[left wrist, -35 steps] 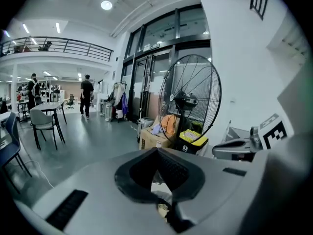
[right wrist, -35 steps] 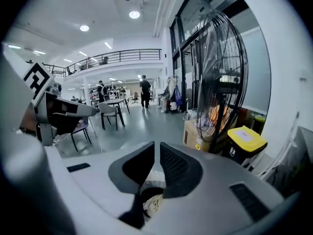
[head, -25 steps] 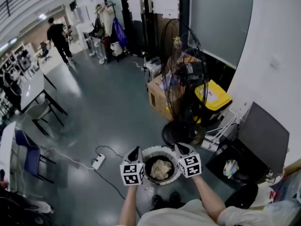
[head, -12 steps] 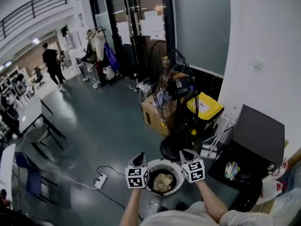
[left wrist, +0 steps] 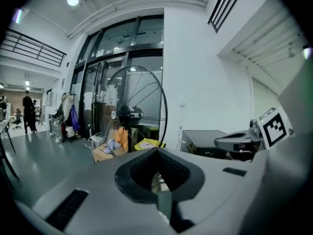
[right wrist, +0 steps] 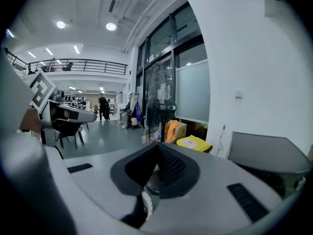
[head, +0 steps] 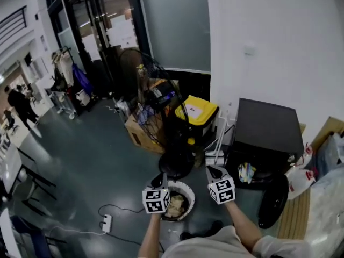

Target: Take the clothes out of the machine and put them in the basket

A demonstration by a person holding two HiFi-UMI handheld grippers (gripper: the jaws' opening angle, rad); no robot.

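A dark glossy floor [head: 97, 160] runs along a white wall [head: 258, 36], where the black machine [head: 269, 128] stands with its round door [head: 274, 200] swung open and colourful clothes [head: 246, 172] showing inside. The white basket [head: 190, 193], a beige garment [head: 174, 206] in it, sits on the floor just beside the left gripper [head: 159, 180] and apart from the right gripper [head: 213, 172]; both grippers have their jaws pressed together on nothing. A second ago the basket lay squarely between them; now both have swung right, towards the machine.
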